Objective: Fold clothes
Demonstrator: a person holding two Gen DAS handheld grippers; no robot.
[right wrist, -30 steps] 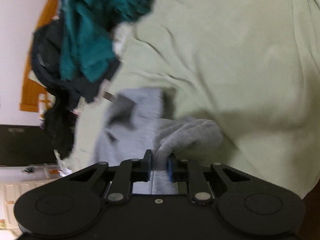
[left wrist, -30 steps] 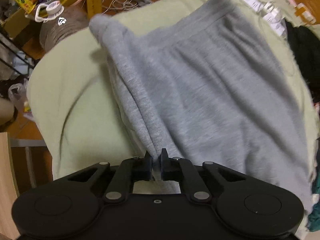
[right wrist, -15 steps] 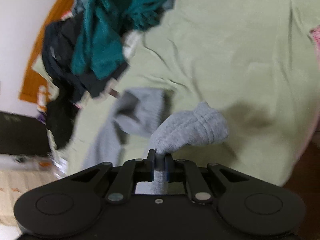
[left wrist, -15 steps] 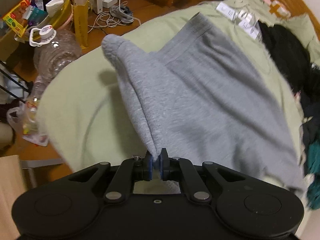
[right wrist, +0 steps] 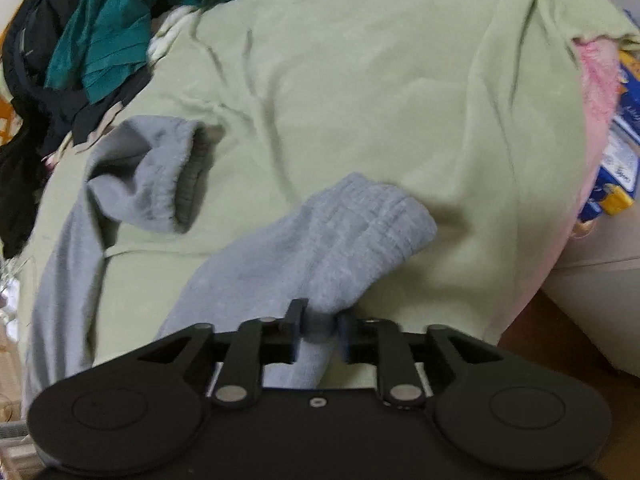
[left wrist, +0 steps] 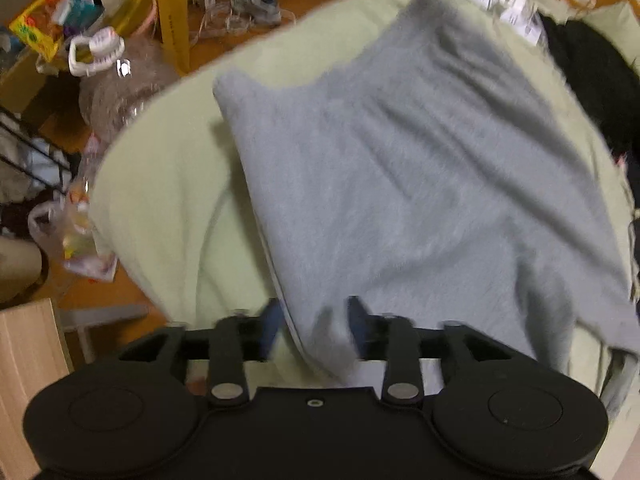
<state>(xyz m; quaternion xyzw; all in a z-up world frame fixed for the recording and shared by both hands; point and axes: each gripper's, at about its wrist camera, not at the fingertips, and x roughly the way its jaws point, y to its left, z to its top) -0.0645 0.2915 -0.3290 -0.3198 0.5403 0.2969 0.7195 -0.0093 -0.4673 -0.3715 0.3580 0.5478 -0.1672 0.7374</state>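
Grey trousers (left wrist: 420, 184) flat on the blanket (left wrist: 160, 184), both grips releasing.
My left gripper (left wrist: 316, 322) and right gripper (right wrist: 320, 330) are opening, cloth loose between; legs run away from me.

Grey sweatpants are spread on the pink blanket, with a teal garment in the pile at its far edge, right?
Not quite: the blanket under the grey sweatpants is pale green, not pink, as the right wrist view shows. The teal garment does sit in the pile at its far edge.
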